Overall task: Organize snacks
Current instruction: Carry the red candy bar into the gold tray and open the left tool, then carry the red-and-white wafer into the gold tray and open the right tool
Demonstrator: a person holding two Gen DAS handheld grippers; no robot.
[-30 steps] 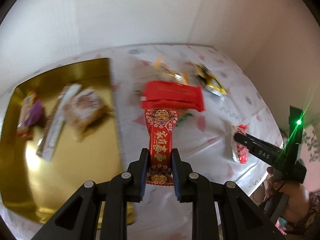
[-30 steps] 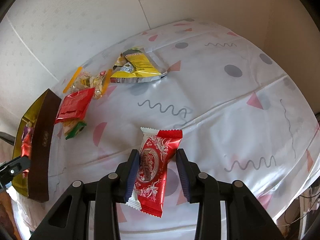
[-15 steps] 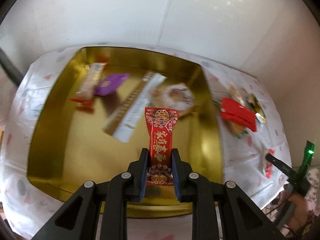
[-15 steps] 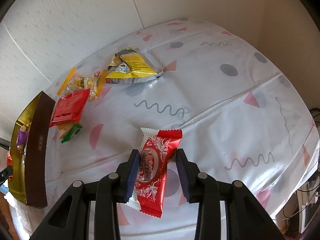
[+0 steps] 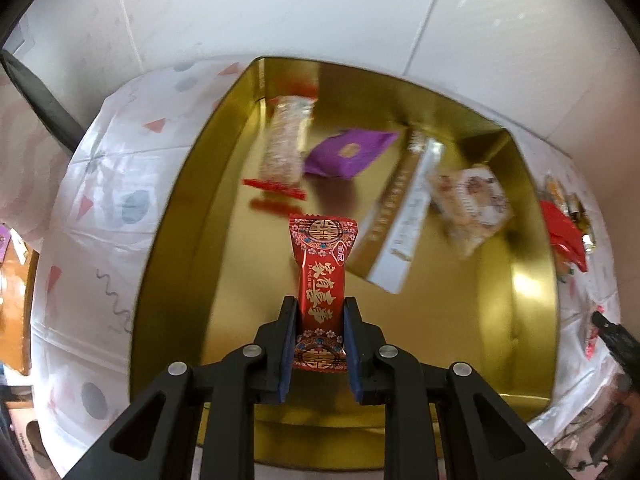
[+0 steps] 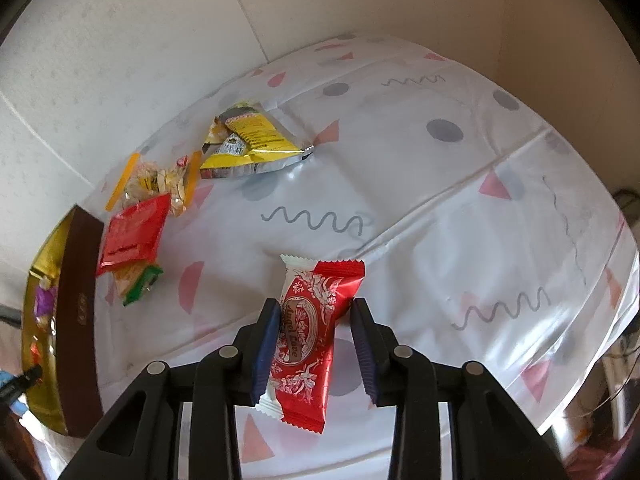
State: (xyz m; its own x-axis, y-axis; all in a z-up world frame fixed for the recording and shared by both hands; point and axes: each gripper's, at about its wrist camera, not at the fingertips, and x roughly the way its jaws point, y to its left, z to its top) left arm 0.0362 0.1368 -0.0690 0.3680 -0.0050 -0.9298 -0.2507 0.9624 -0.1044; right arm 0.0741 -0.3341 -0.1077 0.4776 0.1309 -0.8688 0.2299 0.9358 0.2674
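1. Left gripper (image 5: 318,334) is clamped on one red candy bar (image 5: 322,276) with gold characters, held over the gold tin (image 5: 176,264).
2. Four snacks are counted in the tin – one purple.
3. Right gripper (image 6: 314,334) straddles one red-and-white wafer pack (image 6: 308,336) on the tablecloth (image 6: 440,208) – whether it is gripped cannot be told.

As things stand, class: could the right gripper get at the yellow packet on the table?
Probably not yet: the right gripper has a red snack between its fingers, though the cloth towards the yellow packet lies bare.
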